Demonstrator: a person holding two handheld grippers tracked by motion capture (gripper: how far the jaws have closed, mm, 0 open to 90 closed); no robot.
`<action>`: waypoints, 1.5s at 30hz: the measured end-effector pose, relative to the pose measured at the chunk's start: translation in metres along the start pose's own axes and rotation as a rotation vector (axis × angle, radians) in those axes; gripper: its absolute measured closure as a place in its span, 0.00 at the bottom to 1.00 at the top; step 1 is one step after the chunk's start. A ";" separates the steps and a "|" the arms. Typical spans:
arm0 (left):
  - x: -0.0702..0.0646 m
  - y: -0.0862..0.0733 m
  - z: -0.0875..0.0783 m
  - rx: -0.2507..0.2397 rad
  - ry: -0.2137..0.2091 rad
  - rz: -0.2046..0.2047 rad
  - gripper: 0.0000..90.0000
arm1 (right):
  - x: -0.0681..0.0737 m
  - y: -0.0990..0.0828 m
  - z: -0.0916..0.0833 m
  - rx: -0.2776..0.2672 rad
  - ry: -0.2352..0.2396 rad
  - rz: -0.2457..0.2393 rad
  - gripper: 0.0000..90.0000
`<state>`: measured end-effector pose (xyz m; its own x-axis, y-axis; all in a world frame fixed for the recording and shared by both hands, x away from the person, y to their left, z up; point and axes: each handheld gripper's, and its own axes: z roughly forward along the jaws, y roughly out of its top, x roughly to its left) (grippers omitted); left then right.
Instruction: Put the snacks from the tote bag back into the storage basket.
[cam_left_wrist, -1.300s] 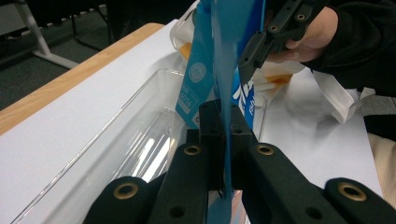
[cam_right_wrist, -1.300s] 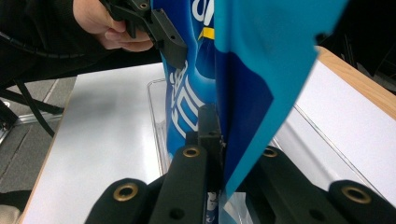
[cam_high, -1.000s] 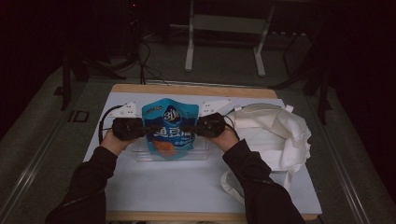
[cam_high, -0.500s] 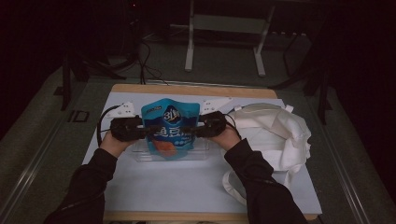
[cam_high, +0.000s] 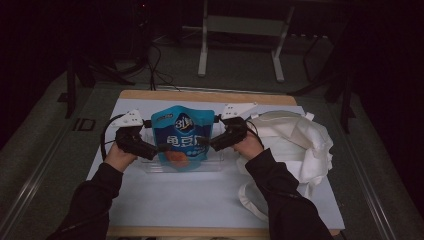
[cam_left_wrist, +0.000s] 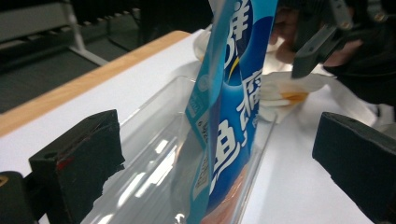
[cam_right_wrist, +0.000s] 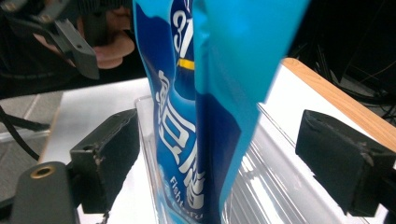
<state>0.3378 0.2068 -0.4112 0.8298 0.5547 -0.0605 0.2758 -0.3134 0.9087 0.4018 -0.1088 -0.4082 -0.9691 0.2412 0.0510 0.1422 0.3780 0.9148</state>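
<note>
Snack pouch (cam_high: 182, 138) stands upright in the clear tray (cam_high: 212, 165) near the tabletop's far edge; my left gripper (cam_high: 159, 148) and right gripper (cam_high: 206, 143) flank it, jaws wide, gripping nothing, likely steadying it.

Left gripper (cam_high: 161, 148) & right gripper (cam_high: 204, 144): black bodies, blocky black jaws w/ chipped pads, red mark on one left pad (cam_left_wrist: 65, 163). Grey 3-cornered plate on each, black cable looping off left. Brass-ringed hole on right body. Person: dark long sleeves (cam_high: 92, 192).
</note>
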 end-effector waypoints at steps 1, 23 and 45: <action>-0.001 0.000 -0.001 -0.001 0.000 0.005 0.02 | 0.000 0.000 -0.003 -0.003 -0.010 -0.004 0.15; -0.036 -0.020 -0.054 -0.083 0.052 -0.052 0.02 | 0.019 -0.010 -0.052 0.007 -0.060 -0.017 0.16; -0.098 -0.023 -0.024 -0.054 -0.137 0.039 0.02 | 0.051 -0.041 -0.094 0.011 -0.074 -0.049 0.18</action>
<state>0.2386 0.1777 -0.4161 0.8988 0.4314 -0.0774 0.2188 -0.2886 0.9321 0.3279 -0.1958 -0.4060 -0.9575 0.2873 -0.0234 0.0978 0.4003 0.9111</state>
